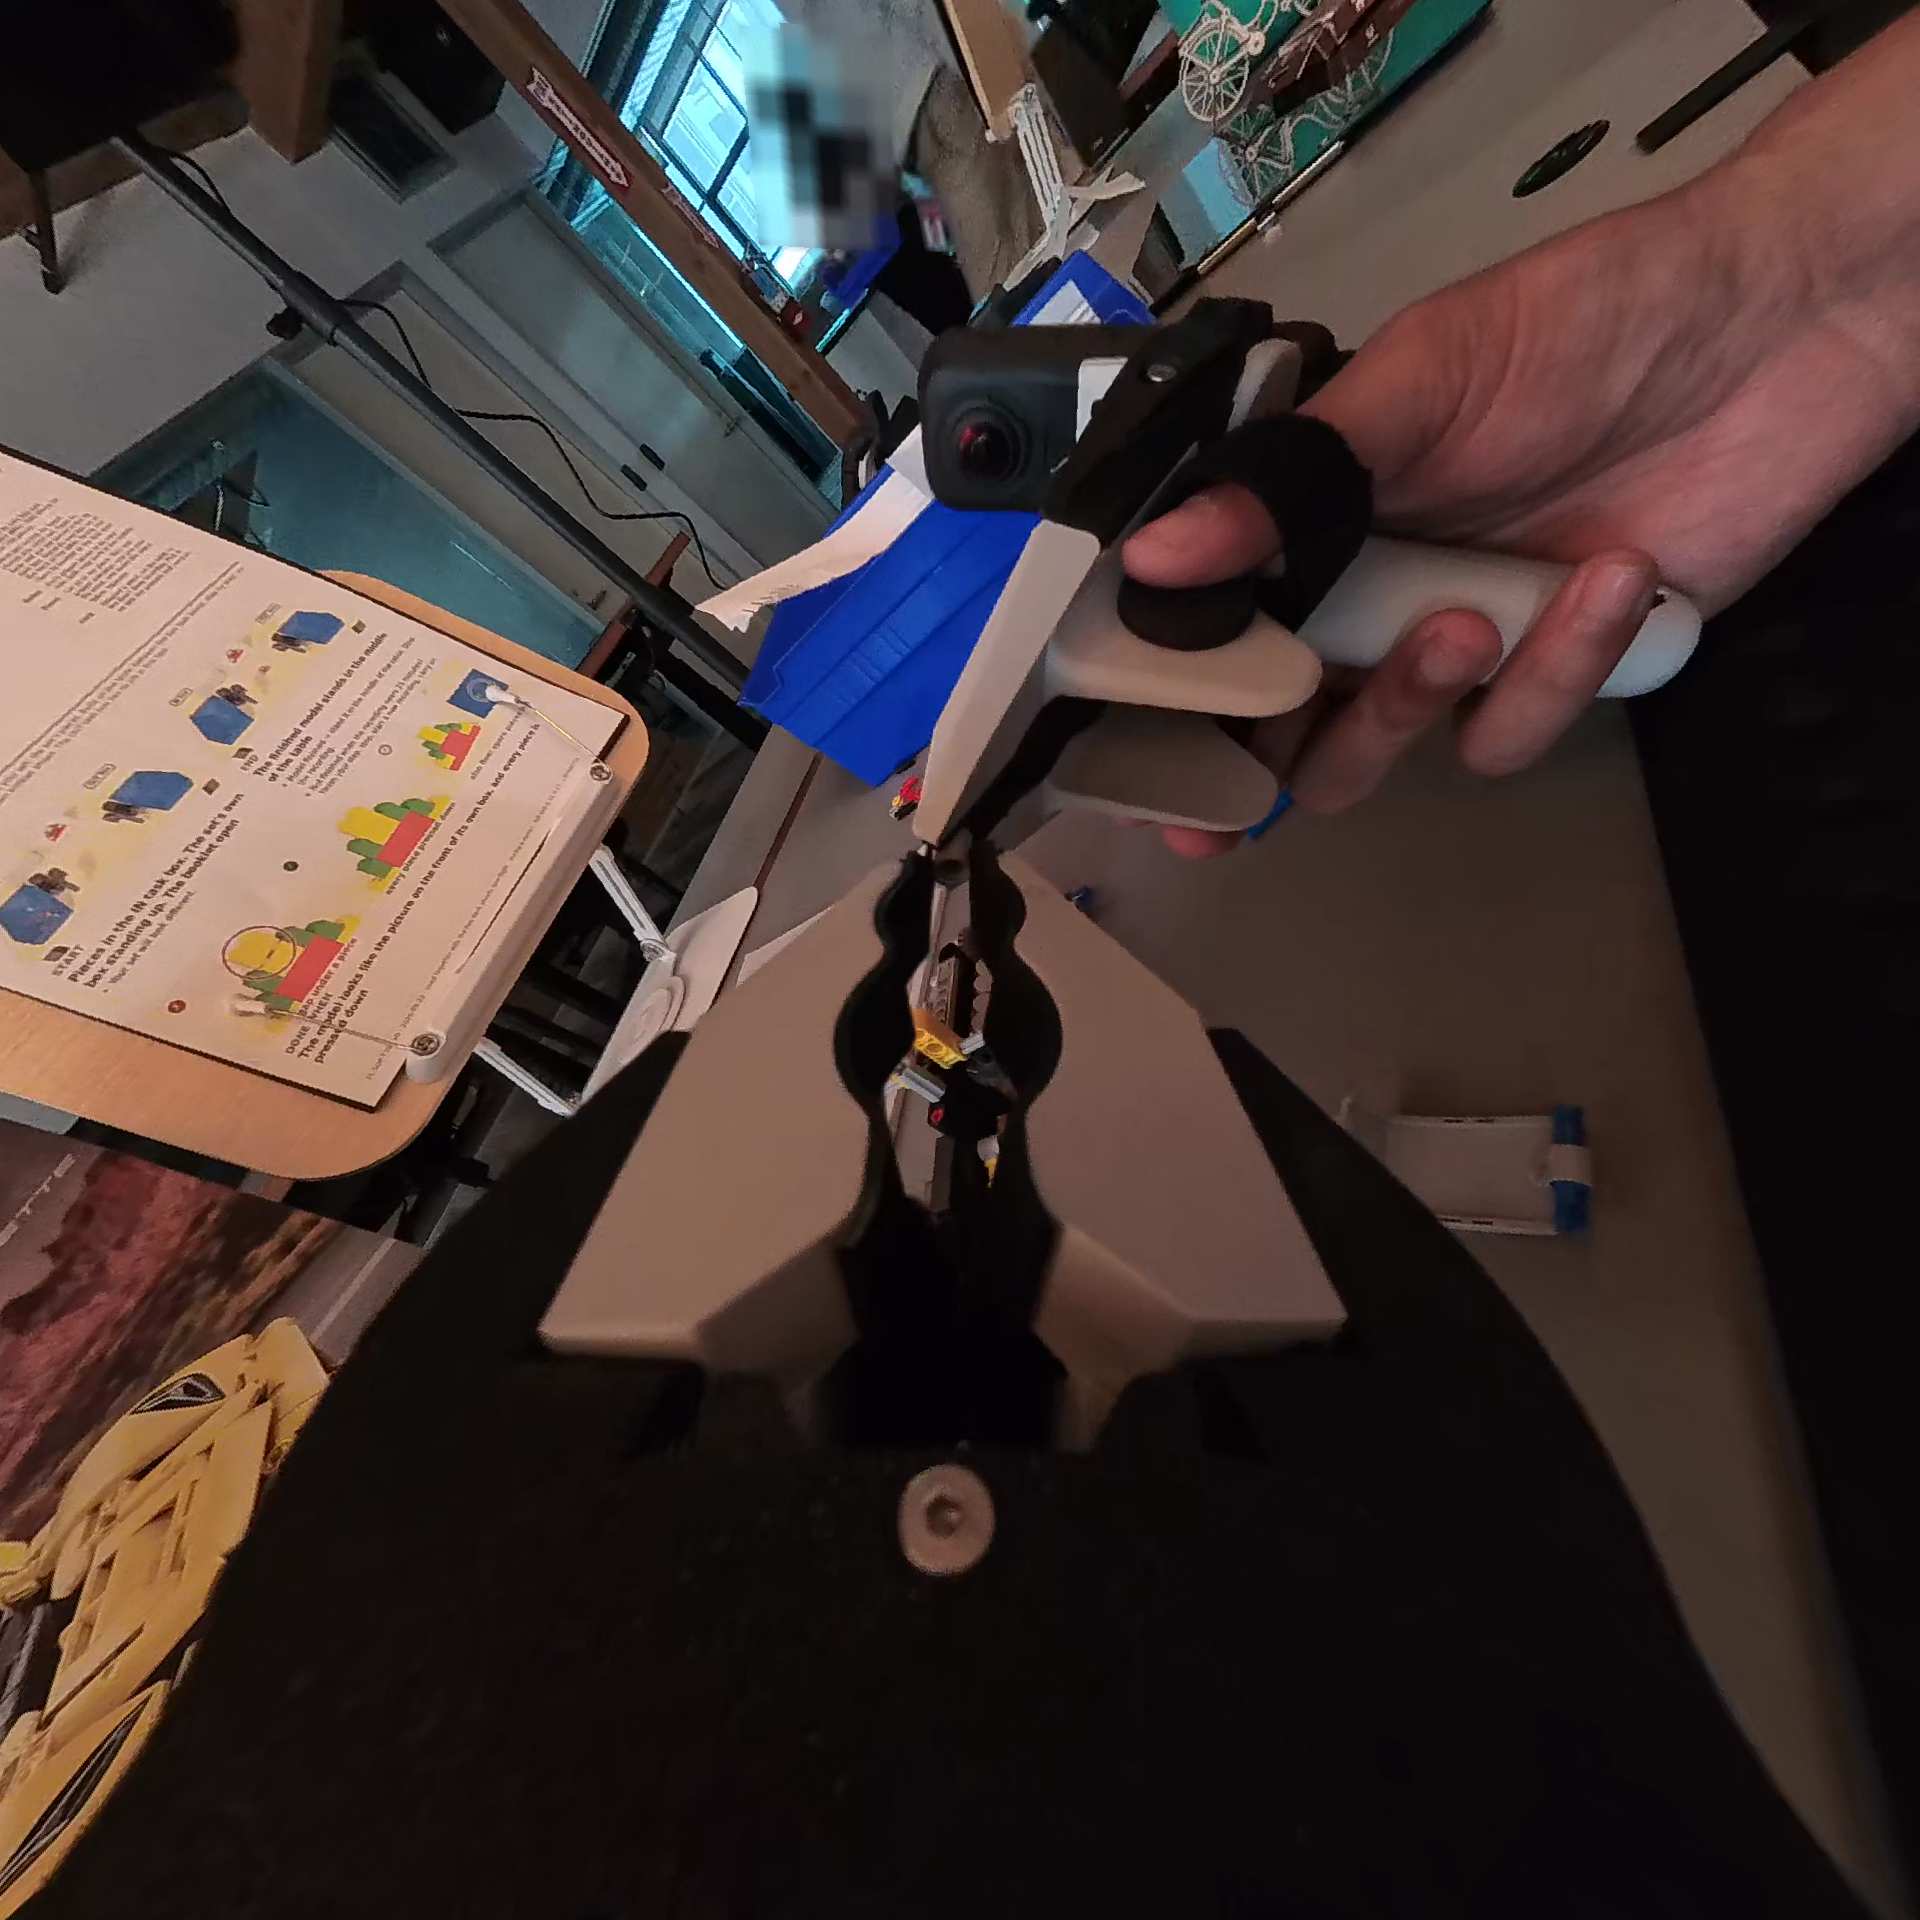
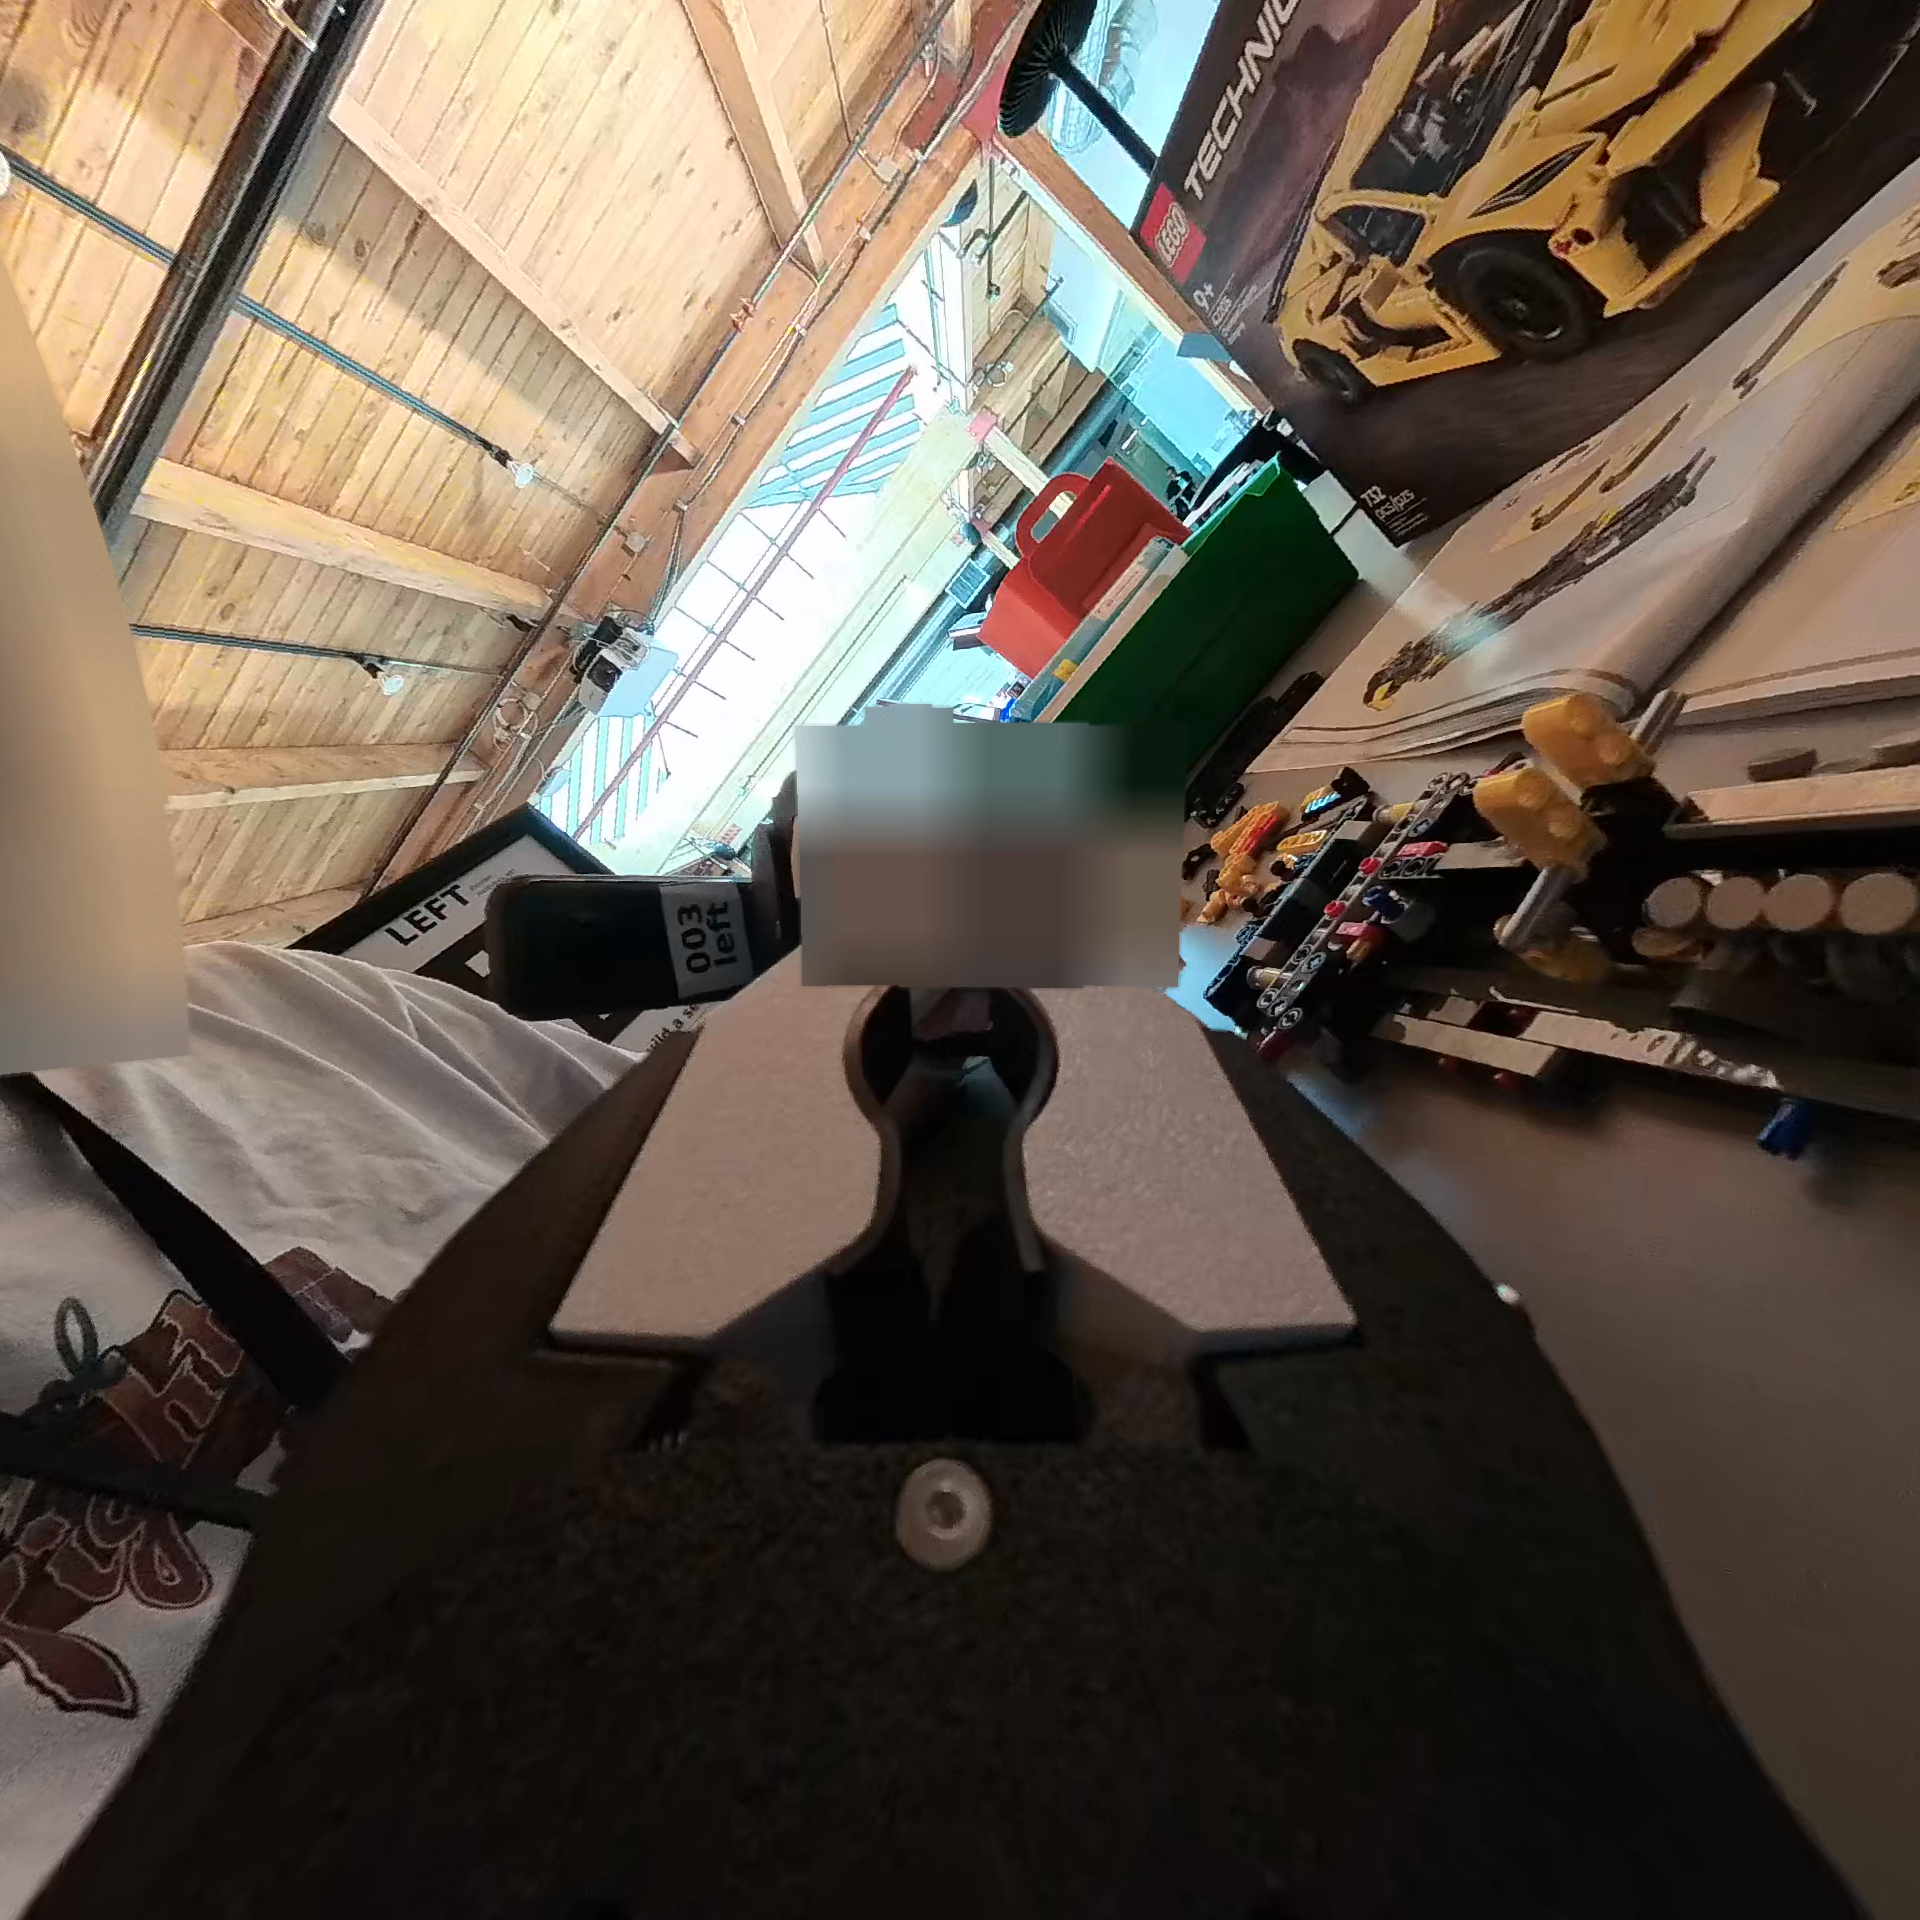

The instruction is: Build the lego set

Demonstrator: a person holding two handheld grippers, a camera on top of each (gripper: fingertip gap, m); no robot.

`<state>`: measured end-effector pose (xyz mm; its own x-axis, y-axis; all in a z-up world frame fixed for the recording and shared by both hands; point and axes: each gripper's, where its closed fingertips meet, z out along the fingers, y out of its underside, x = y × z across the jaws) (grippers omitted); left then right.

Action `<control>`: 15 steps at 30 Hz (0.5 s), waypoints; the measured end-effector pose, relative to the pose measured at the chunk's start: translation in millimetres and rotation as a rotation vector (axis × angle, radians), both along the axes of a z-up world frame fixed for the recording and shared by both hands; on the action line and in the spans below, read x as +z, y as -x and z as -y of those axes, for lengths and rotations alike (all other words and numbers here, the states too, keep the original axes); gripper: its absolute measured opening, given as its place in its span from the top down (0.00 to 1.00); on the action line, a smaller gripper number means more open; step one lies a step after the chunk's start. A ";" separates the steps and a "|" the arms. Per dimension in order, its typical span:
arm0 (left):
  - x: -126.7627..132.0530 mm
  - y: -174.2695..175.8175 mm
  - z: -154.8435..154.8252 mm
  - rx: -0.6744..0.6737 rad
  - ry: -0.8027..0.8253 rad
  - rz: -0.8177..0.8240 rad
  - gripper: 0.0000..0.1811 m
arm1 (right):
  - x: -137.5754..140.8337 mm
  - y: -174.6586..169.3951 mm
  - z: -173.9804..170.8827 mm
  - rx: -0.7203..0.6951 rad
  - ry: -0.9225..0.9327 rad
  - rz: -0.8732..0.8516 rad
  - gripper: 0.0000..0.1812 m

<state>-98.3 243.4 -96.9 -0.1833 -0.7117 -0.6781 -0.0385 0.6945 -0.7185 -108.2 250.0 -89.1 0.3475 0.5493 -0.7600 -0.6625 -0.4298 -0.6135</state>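
My left gripper (image 1: pixel 948 875) is raised above the table, nearly shut, with a small grey lego piece (image 1: pixel 948 862) at its tips. My right gripper (image 1: pixel 951 837), held by a hand (image 1: pixel 1558 436), points at it tip to tip, its fingers converging on the same spot. I cannot tell whether it also grips the piece. In the right wrist view my right gripper (image 2: pixel 951 1003) looks closed, and its tips are partly hidden by a blurred patch. The half-built black, grey and yellow lego model (image 2: pixel 1455 914) lies on the table. It also shows through the left fingers' gap (image 1: pixel 940 1044).
The lego box (image 2: pixel 1455 208) and an open booklet (image 2: pixel 1558 582) lie behind the model, with loose pieces (image 2: pixel 1257 831) beside it. A grey part with blue pins (image 1: pixel 1475 1169) lies on the table. A blue bin (image 1: pixel 894 644) and an instruction sheet on a stand (image 1: pixel 260 810) are nearby. Both grippers' tips are close together, under 4 cm apart.
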 end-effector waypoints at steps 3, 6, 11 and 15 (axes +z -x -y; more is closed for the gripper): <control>0.8 1.3 0.6 -0.010 0.006 0.001 0.97 | 0.3 1.7 1.4 0.015 -0.007 0.003 0.96; -0.1 6.4 0.2 -0.034 0.057 -0.021 0.97 | -2.2 -0.5 1.1 0.006 -0.019 0.089 0.91; -23.9 36.4 -1.1 -0.114 0.281 -0.201 0.98 | -30.8 22.3 26.2 0.157 -0.063 0.591 0.89; -56.5 77.1 19.9 -0.256 0.536 -0.479 0.97 | -93.1 42.6 49.0 0.325 0.003 1.069 0.90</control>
